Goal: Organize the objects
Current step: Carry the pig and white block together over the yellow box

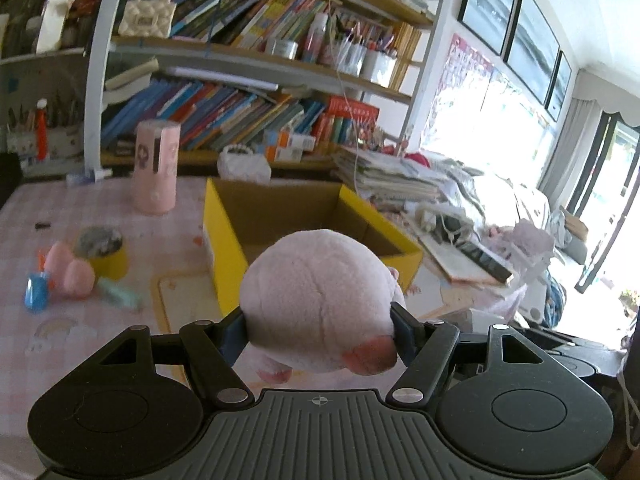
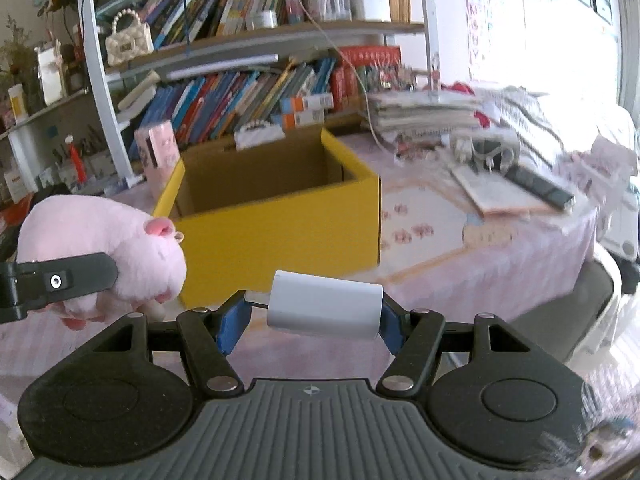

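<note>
I'm seeing the left gripper (image 1: pixel 320 330) squeezing the plush pig (image 1: pixel 318 304); only the right view is showing the right gripper (image 2: pixel 314 314) pinching a white charger (image 2: pixel 324 309) near the yellow box (image 2: pixel 280 236).

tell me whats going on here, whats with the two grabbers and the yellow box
A person is tidying a cluttered table with a handheld gripper in each hand. The left gripper is shut on a pink plush toy, held up in front of the open yellow box. The right gripper is shut on a white charger, also short of the box. The visible part of the box's inside looks bare. More small items wait on the table to the left.
</note>
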Demonstrator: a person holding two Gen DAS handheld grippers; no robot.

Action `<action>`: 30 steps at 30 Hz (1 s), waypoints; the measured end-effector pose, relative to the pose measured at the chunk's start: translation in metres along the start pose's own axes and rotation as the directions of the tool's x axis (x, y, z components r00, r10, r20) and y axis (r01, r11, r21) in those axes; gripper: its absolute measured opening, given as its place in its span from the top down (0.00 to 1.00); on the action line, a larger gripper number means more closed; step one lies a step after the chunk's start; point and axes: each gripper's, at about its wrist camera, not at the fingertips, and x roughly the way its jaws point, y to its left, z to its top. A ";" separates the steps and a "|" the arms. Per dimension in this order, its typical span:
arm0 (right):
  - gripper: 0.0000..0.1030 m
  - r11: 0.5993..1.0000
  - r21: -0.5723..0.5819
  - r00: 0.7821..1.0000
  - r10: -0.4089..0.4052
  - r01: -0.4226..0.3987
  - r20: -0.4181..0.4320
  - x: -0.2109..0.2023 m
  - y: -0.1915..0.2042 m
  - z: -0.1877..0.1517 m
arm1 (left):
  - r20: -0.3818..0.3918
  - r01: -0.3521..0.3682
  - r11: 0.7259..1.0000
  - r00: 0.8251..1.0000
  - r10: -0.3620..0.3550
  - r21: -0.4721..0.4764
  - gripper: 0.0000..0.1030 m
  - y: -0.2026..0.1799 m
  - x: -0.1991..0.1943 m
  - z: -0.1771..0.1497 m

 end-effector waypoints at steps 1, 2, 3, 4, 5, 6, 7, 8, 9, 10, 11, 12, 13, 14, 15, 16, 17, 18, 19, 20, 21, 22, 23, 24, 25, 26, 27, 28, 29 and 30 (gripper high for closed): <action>0.38 1.000 -0.009 1.000 0.002 -0.002 0.013 0.004 -0.001 0.006 | 0.009 -0.006 1.000 1.000 0.006 -0.001 0.31 0.000 0.004 0.005; 0.38 1.000 -0.019 1.000 0.006 -0.005 0.025 0.008 -0.003 0.012 | 0.016 -0.011 1.000 1.000 0.011 -0.002 0.31 0.000 0.008 0.009; 0.38 1.000 -0.030 0.999 0.009 -0.008 0.035 0.013 -0.004 0.019 | 0.023 -0.018 1.000 1.000 0.018 -0.004 0.31 0.000 0.012 0.013; 0.38 0.999 -0.040 0.999 0.013 -0.011 0.044 0.018 -0.006 0.026 | 0.032 -0.026 1.000 0.999 0.026 -0.006 0.31 0.000 0.016 0.019; 0.38 0.999 -0.047 0.998 0.019 -0.016 0.051 0.024 -0.007 0.033 | 0.042 -0.034 0.999 0.999 0.034 -0.007 0.31 0.000 0.021 0.023; 0.38 0.998 -0.055 0.998 0.027 -0.024 0.060 0.030 -0.008 0.040 | 0.049 -0.042 0.999 0.998 0.043 -0.009 0.31 0.000 0.026 0.027; 0.38 0.997 -0.064 0.997 0.035 -0.031 0.067 0.036 -0.009 0.047 | 0.055 -0.051 0.999 0.997 0.052 -0.013 0.31 0.000 0.032 0.032; 0.38 0.996 -0.075 0.996 0.043 -0.037 0.075 0.042 -0.010 0.053 | 0.058 -0.059 0.998 0.997 0.060 -0.020 0.31 0.001 0.038 0.036; 0.38 0.995 -0.087 0.995 0.052 -0.045 0.082 0.048 -0.011 0.059 | 0.061 -0.068 0.997 0.996 0.069 -0.029 0.31 0.001 0.045 0.041; 0.38 0.993 -0.101 0.994 0.062 -0.053 0.089 0.055 -0.011 0.065 | 0.063 -0.076 0.996 0.995 0.079 -0.037 0.31 0.002 0.052 0.045; 0.38 0.992 -0.115 0.993 0.071 -0.060 0.094 0.061 -0.012 0.070 | 0.063 -0.085 0.995 0.994 0.087 -0.043 0.31 0.002 0.058 0.049; 0.38 0.990 -0.127 0.992 0.081 -0.068 0.098 0.067 -0.013 0.074 | 0.065 -0.094 0.994 0.993 0.097 -0.050 0.31 0.001 0.065 0.053; 0.38 0.987 -0.140 0.991 0.091 -0.076 0.099 0.074 -0.014 0.079 | 0.066 -0.103 0.993 0.992 0.106 -0.054 0.31 0.001 0.070 0.057; 0.38 0.985 -0.151 0.990 0.099 -0.084 0.098 0.080 -0.015 0.083 | 0.067 -0.111 0.992 0.991 0.114 -0.057 0.31 0.000 0.075 0.060; 0.38 0.982 -0.162 0.989 0.109 -0.093 0.095 0.086 -0.016 0.087 | 0.067 -0.120 0.991 0.990 0.124 -0.059 0.31 -0.002 0.081 0.063; 0.38 0.979 -0.174 0.988 0.121 -0.103 0.092 0.092 -0.017 0.090 | 0.066 -0.127 0.990 0.989 0.131 -0.060 0.31 -0.003 0.086 0.065; 0.38 0.976 -0.186 0.988 0.131 -0.112 0.088 0.098 -0.018 0.093 | 0.062 -0.135 0.989 0.988 0.139 -0.061 0.31 -0.005 0.091 0.067; 0.38 0.973 -0.198 0.987 0.140 -0.122 0.082 0.104 -0.019 0.096 | 0.056 -0.142 0.988 0.988 0.146 -0.062 0.31 -0.007 0.096 0.068; 0.38 0.969 -0.209 0.986 0.150 -0.132 0.074 0.110 -0.019 0.099 | 0.049 -0.150 0.987 0.987 0.153 -0.063 0.31 -0.008 0.100 0.068; 0.38 0.965 -0.221 0.985 0.161 -0.143 0.065 0.116 -0.019 0.100 | 0.042 -0.157 0.985 0.986 0.160 -0.064 0.30 -0.010 0.104 0.068; 0.38 0.960 -0.233 0.983 0.173 -0.155 0.056 0.121 -0.020 0.102 | 0.033 -0.165 0.984 0.985 0.167 -0.066 0.30 -0.012 0.109 0.068; 0.38 0.954 -0.247 0.982 0.184 -0.168 0.047 0.126 -0.020 0.102 | 0.023 -0.173 0.983 0.984 0.175 -0.067 0.30 -0.012 0.115 0.069; 0.38 0.948 -0.262 0.980 0.195 -0.179 0.036 0.131 -0.019 0.102 | 0.017 -0.180 0.981 0.983 0.181 -0.067 0.30 -0.013 0.118 0.069; 0.38 0.942 -0.276 0.978 0.205 -0.191 0.025 0.136 -0.019 0.103 | 0.009 -0.189 0.980 0.982 0.190 -0.068 0.30 -0.014 0.123 0.069; 0.38 0.935 -0.291 0.977 0.214 -0.201 0.013 0.141 -0.018 0.102 | 0.002 -0.197 0.978 0.980 0.198 -0.068 0.30 -0.015 0.127 0.069; 0.38 0.928 -0.305 0.975 0.224 -0.213 0.001 0.145 -0.018 0.102 | -0.006 -0.205 0.976 0.979 0.205 -0.068 0.30 -0.016 0.131 0.069; 0.38 0.921 -0.320 0.973 0.233 -0.224 -0.012 0.149 -0.018 0.102 | -0.017 -0.214 0.974 0.977 0.213 -0.069 0.30 -0.016 0.136 0.069; 0.38 0.912 -0.336 0.970 0.241 -0.235 -0.025 0.153 -0.017 0.101 | -0.025 -0.221 0.973 0.975 0.220 -0.069 0.30 -0.016 0.140 0.069; 0.38 0.905 -0.348 0.968 0.247 -0.244 -0.037 0.157 -0.015 0.101 | -0.033 -0.227 0.972 0.974 0.225 -0.067 0.30 -0.017 0.143 0.069; 0.38 0.897 -0.361 0.966 0.255 -0.255 -0.047 0.160 -0.015 0.100 | -0.038 -0.234 0.970 0.972 0.232 -0.067 0.30 -0.018 0.147 0.070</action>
